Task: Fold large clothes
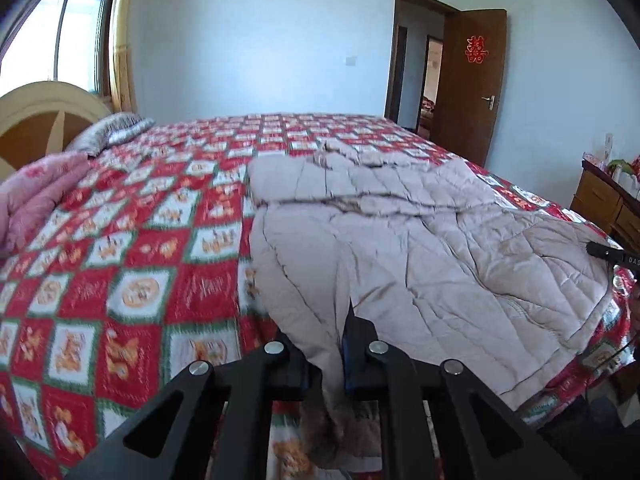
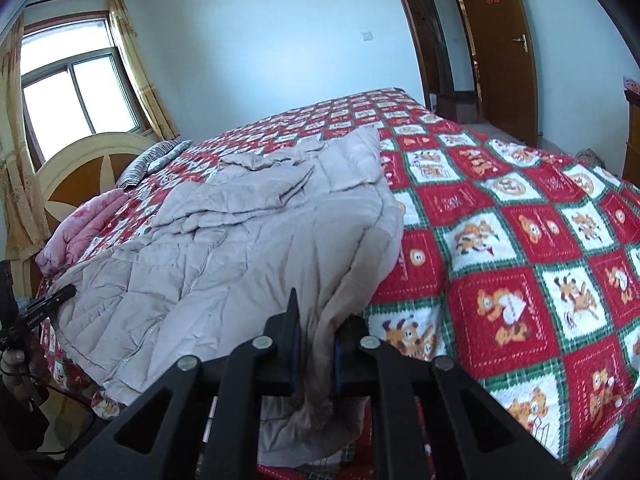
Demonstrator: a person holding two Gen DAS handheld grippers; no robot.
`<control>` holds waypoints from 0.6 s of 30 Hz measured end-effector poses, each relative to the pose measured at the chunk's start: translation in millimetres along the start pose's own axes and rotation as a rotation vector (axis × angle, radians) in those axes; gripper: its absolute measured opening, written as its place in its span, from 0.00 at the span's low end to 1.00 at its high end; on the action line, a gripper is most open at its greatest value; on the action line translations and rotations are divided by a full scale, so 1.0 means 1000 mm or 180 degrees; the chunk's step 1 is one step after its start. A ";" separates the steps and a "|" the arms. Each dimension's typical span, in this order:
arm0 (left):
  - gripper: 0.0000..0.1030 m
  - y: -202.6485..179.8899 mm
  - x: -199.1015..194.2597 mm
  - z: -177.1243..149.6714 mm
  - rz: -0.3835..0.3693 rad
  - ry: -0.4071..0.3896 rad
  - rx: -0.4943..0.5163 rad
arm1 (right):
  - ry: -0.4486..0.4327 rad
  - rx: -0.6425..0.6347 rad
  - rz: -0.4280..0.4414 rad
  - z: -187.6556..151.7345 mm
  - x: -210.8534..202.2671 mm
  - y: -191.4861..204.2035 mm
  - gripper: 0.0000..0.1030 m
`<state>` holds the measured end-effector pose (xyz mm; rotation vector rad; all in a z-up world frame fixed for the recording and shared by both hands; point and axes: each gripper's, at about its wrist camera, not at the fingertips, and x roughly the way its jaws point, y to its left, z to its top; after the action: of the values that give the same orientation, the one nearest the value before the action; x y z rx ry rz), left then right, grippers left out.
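Note:
A large beige quilted coat [image 1: 420, 248] lies spread on the bed, its near hem hanging over the front edge. In the left wrist view my left gripper [image 1: 325, 342] is shut on the coat's near left corner, and a fold of the fabric hangs down between the fingers. The right gripper [image 1: 600, 250] shows at the coat's right edge. In the right wrist view my right gripper [image 2: 320, 322] is shut on the near right corner of the coat [image 2: 240, 248], where the cloth is bunched between the pads. The left gripper [image 2: 60, 294] sits at the coat's far left edge, held by a hand.
The bed cover [image 1: 140, 264] is red and white check with cartoon prints. A pink folded quilt [image 1: 36, 196] and a striped pillow [image 1: 116, 132] lie by the rounded headboard [image 2: 92, 164]. A wooden dresser [image 1: 604, 200] stands to the right, with an open door [image 1: 468, 84] behind it.

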<state>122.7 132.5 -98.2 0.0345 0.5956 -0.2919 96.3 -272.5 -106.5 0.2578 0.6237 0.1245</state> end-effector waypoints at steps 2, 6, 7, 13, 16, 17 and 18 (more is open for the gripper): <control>0.09 0.002 0.001 0.013 0.0020 -0.0092 -0.0039 | 0.0010 -0.0022 0.0015 0.007 0.007 0.002 0.14; 0.09 0.012 -0.009 0.038 -0.0110 -0.0236 -0.0198 | -0.0039 -0.0070 0.0026 0.010 0.001 0.004 0.13; 0.09 0.012 -0.010 0.043 -0.0102 -0.0263 -0.0173 | -0.0083 -0.0047 0.0046 0.013 -0.003 0.003 0.13; 0.09 0.003 0.017 0.087 0.0102 -0.0434 0.0186 | -0.0343 0.0068 0.0000 0.059 0.013 0.002 0.13; 0.13 0.011 0.059 0.112 0.0208 -0.0394 0.0087 | -0.0457 0.0130 -0.0062 0.094 0.047 0.002 0.13; 0.14 0.015 0.073 0.119 0.0226 -0.0358 0.0018 | -0.0450 0.0154 -0.0070 0.105 0.062 0.003 0.13; 0.14 0.020 0.088 0.126 0.0222 -0.0306 -0.0073 | -0.0456 0.0178 -0.0080 0.113 0.072 0.003 0.13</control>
<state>267.1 114.4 -43.6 0.0190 0.5012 -0.2179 220.5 -278.4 -57.6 0.3101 0.4883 0.0636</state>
